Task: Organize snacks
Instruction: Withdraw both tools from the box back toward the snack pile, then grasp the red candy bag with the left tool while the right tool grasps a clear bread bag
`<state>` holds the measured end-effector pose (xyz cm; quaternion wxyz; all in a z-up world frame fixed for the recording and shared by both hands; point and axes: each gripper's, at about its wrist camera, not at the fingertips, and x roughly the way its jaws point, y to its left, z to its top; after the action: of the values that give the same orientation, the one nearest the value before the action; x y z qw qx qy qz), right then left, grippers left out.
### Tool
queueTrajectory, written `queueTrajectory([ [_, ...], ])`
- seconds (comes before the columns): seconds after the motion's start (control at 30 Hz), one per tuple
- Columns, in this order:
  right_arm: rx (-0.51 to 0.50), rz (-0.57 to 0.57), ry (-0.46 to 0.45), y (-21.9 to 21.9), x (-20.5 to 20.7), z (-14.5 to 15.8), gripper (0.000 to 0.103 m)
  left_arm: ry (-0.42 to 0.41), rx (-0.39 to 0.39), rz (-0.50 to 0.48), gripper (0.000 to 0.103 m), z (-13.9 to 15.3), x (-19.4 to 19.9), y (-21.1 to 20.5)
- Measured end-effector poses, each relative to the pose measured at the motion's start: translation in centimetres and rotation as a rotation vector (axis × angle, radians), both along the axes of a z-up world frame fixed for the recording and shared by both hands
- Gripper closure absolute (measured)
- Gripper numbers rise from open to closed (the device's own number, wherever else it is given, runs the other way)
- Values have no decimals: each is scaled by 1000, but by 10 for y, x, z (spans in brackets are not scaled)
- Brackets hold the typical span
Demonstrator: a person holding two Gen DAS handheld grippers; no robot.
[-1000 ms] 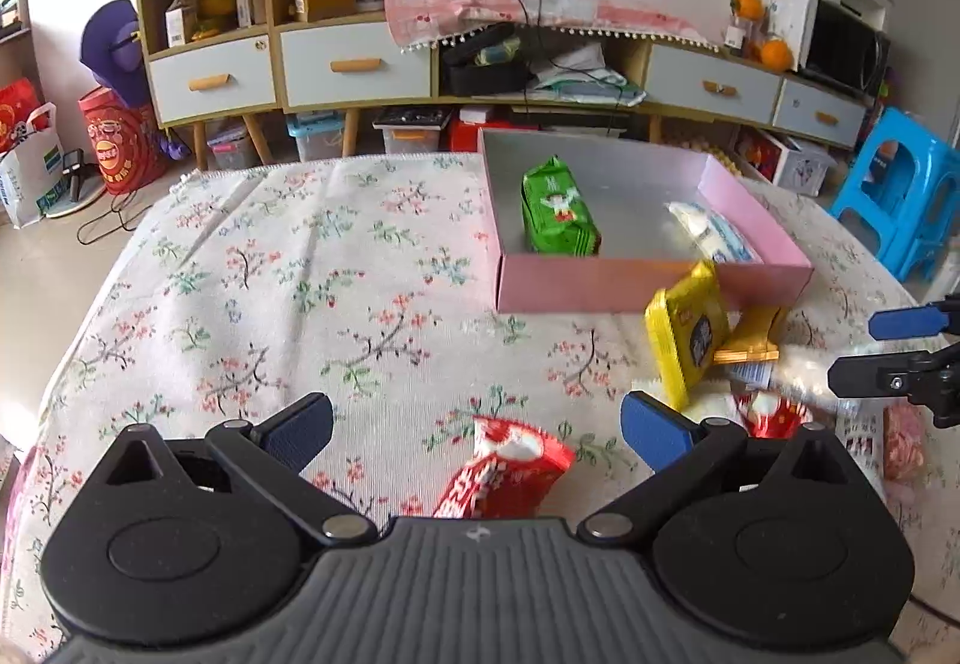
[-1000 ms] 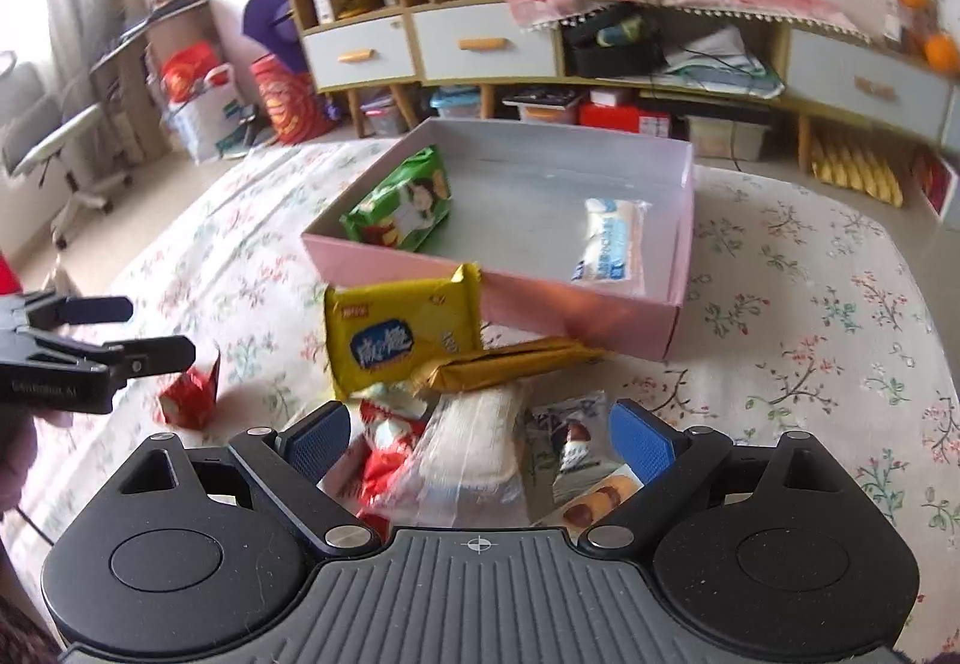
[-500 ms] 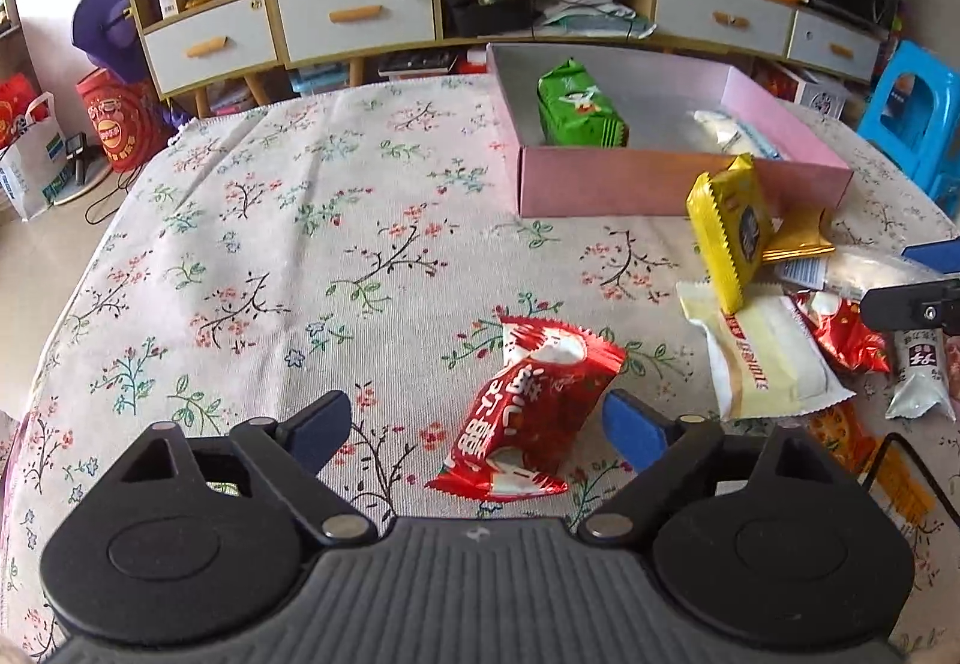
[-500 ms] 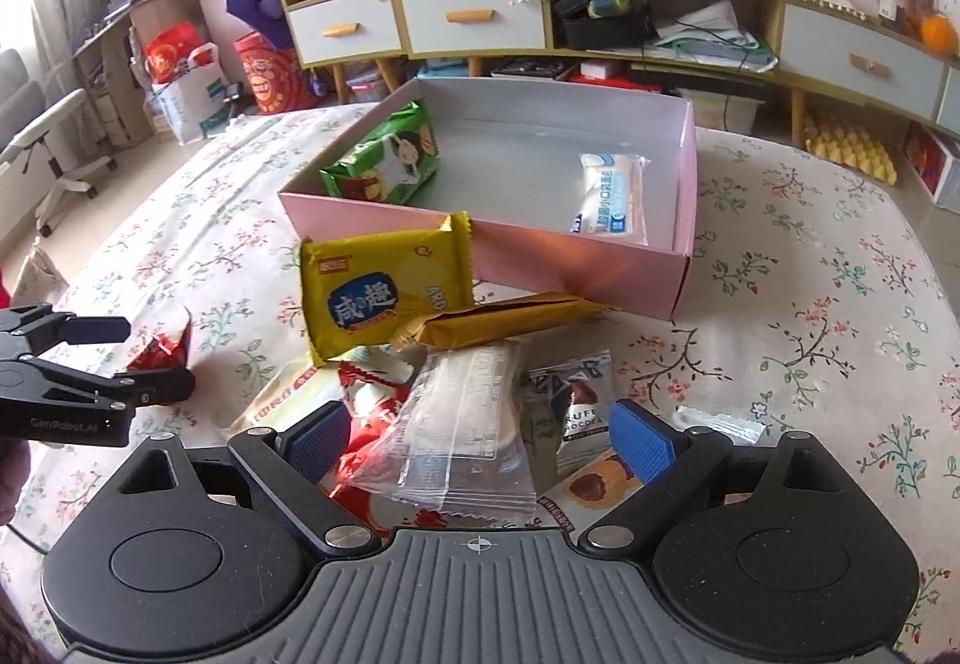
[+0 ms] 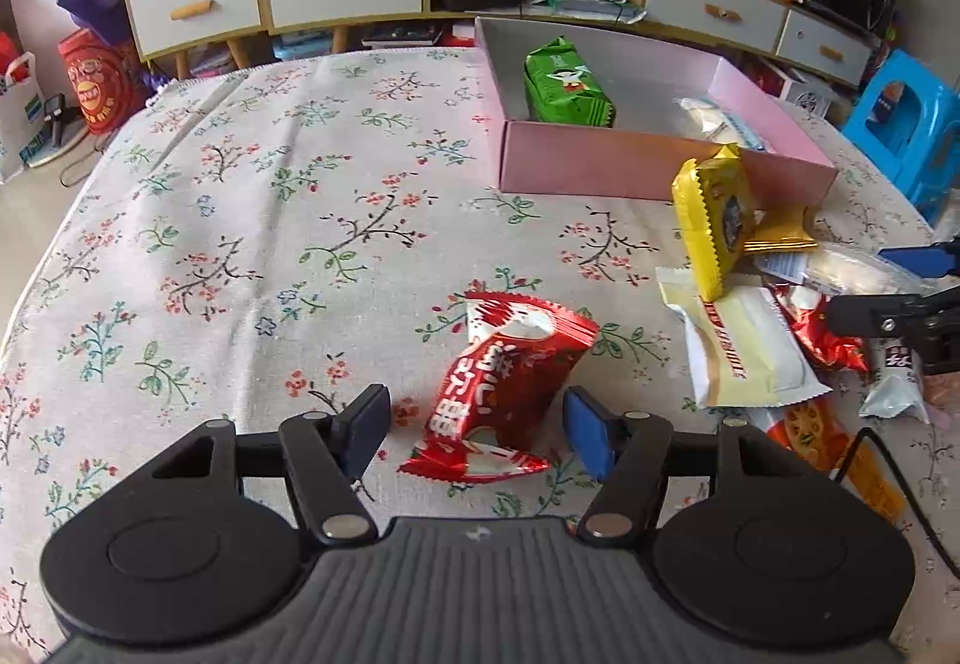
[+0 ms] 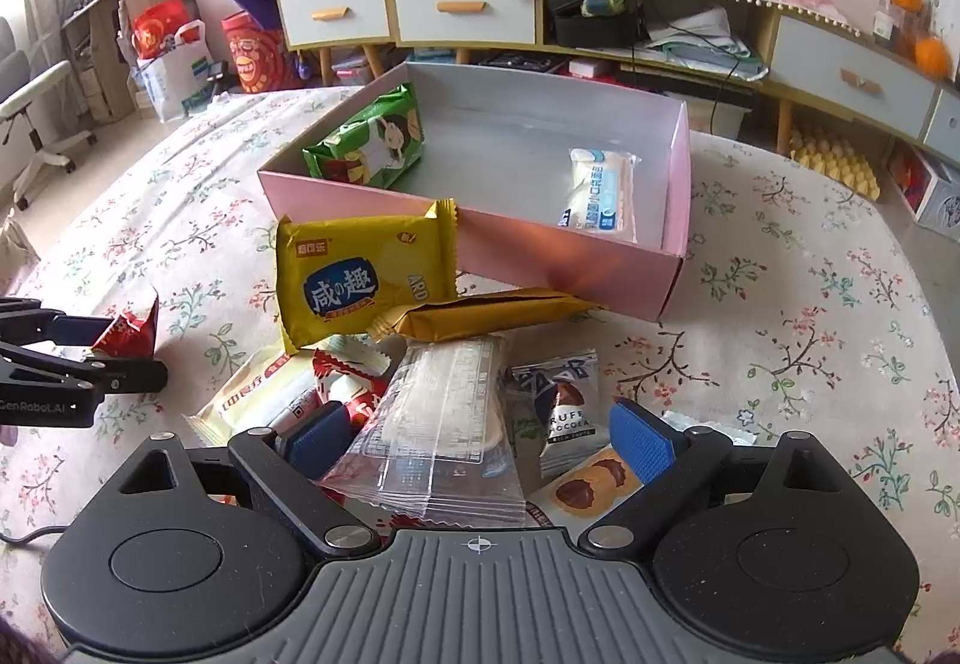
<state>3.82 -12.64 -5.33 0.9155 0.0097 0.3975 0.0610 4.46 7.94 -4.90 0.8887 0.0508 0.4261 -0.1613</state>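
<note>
Left claw (image 5: 477, 439) has just been closing round the red packet (image 5: 507, 385), pads not yet touching — next, pinch and carry it to the pink box (image 5: 630, 162); right claw (image 6: 477, 439) stands wide.

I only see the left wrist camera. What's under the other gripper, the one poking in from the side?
Observer: The right gripper is open over a clear plastic packet that lies on top of the pile.
Operator: Is there any chocolate in that pile?
Observer: Yes. A small truffle chocolate packet lies just right of the clear one in the right wrist view, and its chocolate picture faces up.
Operator: The yellow packet looks sideways to me. What's on its front?
Observer: The yellow packet has a blue oval with white characters on its front.
</note>
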Motion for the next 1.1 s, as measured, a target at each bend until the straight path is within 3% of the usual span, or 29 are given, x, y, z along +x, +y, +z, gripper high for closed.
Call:
queueTrajectory([
  [0.43,64,17,-27,2,1,0,14,8,7,-16,38,-2,5,-4],
  [0.67,179,-15,-71,-10,-1,-1,14,0,10,-11,50,0,4,-1],
  [0.8,168,-14,-73,-9,0,-1,14,2,-7,8,63,1,6,2],
  [0.9,176,-12,-64,-8,1,0,14,2,-10,17,66,2,6,2],
  [1.1,154,-8,-51,-6,3,0,42,-6,-3,16,68,2,5,1],
])
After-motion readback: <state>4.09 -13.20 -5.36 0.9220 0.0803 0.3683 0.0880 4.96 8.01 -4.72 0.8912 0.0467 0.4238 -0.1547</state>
